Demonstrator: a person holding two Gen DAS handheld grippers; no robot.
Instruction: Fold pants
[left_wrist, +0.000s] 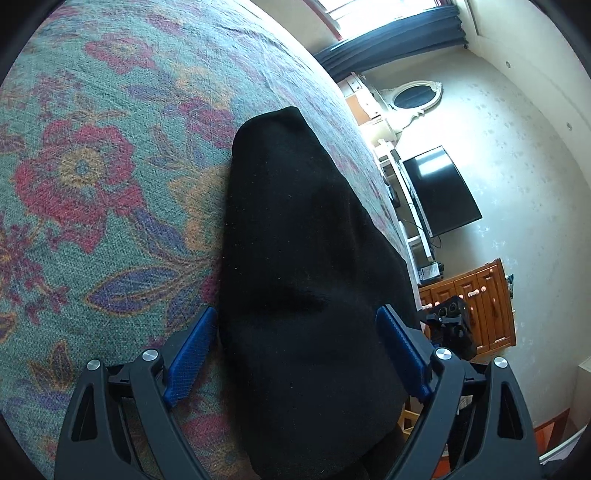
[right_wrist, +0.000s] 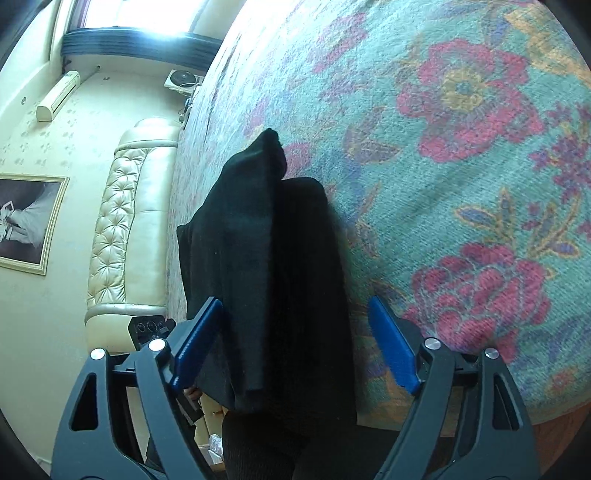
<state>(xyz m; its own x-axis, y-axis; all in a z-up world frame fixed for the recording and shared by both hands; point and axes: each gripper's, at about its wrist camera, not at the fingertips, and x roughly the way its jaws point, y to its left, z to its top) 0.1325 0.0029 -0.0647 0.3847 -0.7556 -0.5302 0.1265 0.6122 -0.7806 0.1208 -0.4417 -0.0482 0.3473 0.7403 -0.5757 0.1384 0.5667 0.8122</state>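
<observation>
The pants (left_wrist: 306, 266) are plain black, with no pattern. The bedspread (left_wrist: 110, 147) under them is teal-green, woven with red-pink flowers (gold centres), blue-purple leaves and orange outlines. Both grippers have black frames and blue ribbed pads (left_wrist: 190, 363). At three o'clock in the left view hangs a black television (left_wrist: 441, 192), with a honey-brown wooden cabinet (left_wrist: 476, 306) at four. At nine o'clock in the right view stands a cream tufted headboard (right_wrist: 129, 221).

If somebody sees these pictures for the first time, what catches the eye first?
First the black pants, a dark folded mass lying near the edge of the bed, between the open blue pads of both grippers. Next, the floral bedspread under them, teal with large red flowers. The left gripper and right gripper grip nothing.
</observation>
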